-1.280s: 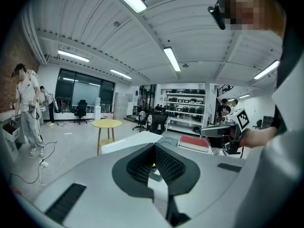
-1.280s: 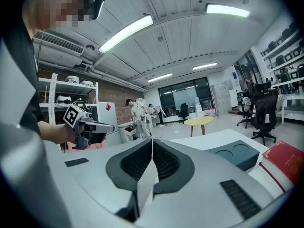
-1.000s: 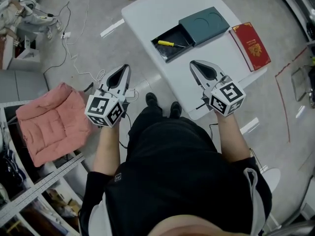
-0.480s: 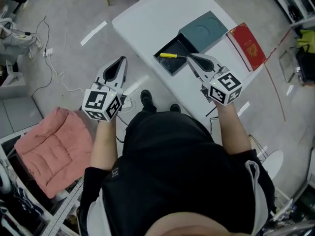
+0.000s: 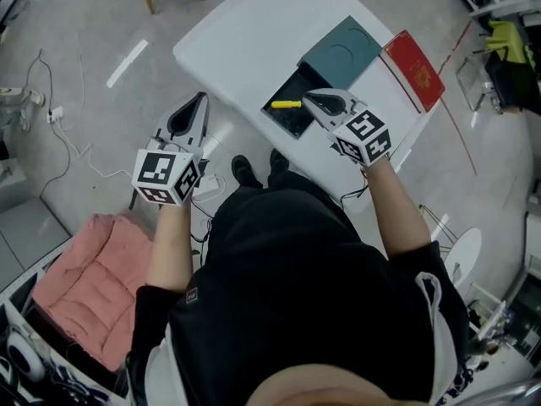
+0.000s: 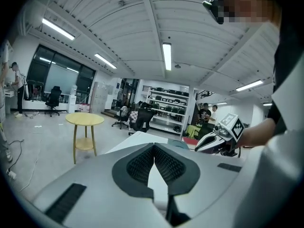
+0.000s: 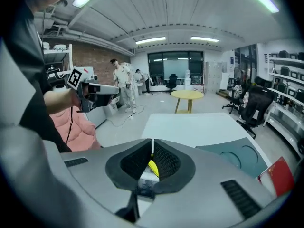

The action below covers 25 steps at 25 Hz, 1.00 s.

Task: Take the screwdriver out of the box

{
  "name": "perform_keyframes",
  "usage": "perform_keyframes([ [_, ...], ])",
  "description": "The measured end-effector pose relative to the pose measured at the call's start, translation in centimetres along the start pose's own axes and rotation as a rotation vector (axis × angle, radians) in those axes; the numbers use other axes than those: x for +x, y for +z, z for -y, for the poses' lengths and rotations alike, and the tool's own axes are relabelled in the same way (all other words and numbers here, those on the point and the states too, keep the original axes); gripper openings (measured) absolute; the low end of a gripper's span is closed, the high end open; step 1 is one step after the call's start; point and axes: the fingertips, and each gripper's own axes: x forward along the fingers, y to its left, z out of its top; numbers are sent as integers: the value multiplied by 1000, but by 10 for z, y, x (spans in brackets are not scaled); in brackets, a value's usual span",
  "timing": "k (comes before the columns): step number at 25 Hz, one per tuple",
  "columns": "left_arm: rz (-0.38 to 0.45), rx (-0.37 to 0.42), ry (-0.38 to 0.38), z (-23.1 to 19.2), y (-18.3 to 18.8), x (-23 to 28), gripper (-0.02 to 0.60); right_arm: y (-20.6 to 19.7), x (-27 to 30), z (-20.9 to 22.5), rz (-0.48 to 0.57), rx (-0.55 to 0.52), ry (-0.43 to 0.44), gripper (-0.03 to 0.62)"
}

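A yellow-handled screwdriver (image 5: 286, 105) lies in an open black box (image 5: 289, 118) on the white table (image 5: 245, 36). My right gripper (image 5: 307, 97) is shut and empty. It points down at the box's right edge, with its tips just right of the screwdriver. In the right gripper view, the yellow handle (image 7: 153, 167) shows through the gap below the closed tips of the right gripper (image 7: 152, 140). My left gripper (image 5: 203, 96) hangs over the floor left of the table. Its pads (image 6: 142, 163) meet at the tip, with nothing between them.
The box's teal lid (image 5: 342, 53) lies beyond the box, and a red booklet (image 5: 412, 70) lies at the table's right edge. A pink cushion (image 5: 76, 286) and cables (image 5: 51, 117) are on the floor at left. A round yellow table (image 7: 187, 95) and several people stand further off.
Both grippers have moved forward towards the table. The right one has dropped from the table's near edge to the box, beside the screwdriver. Both have stayed shut.
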Motion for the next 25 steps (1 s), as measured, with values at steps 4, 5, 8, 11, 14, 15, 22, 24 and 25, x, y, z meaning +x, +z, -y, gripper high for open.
perform_keyframes([
  [4,-15,-35,-7,2,-9,14,11,-17,17,1,-124,-88,41,32],
  [5,-19,-44,-5,2,-13,16,11,-23,23,2,-151,-110,49,32],
  [8,-38,-65,-2,-2,-26,22,11,-41,41,8,-232,-158,75,35],
  [11,-48,-90,1,-4,-37,30,11,-62,57,11,-325,-201,114,130],
  [14,-51,-110,5,-6,-45,34,11,-80,71,11,-388,-245,148,137],
  [15,-52,-114,5,-7,-47,35,11,-84,75,11,-407,-264,160,137],
  [22,-74,-136,28,-21,-61,31,11,-122,94,10,-577,-400,228,150],
  [24,-77,-141,37,-24,-63,28,11,-128,97,12,-605,-423,233,150],
  [25,-79,-143,40,-25,-64,26,11,-129,98,13,-613,-424,232,150],
])
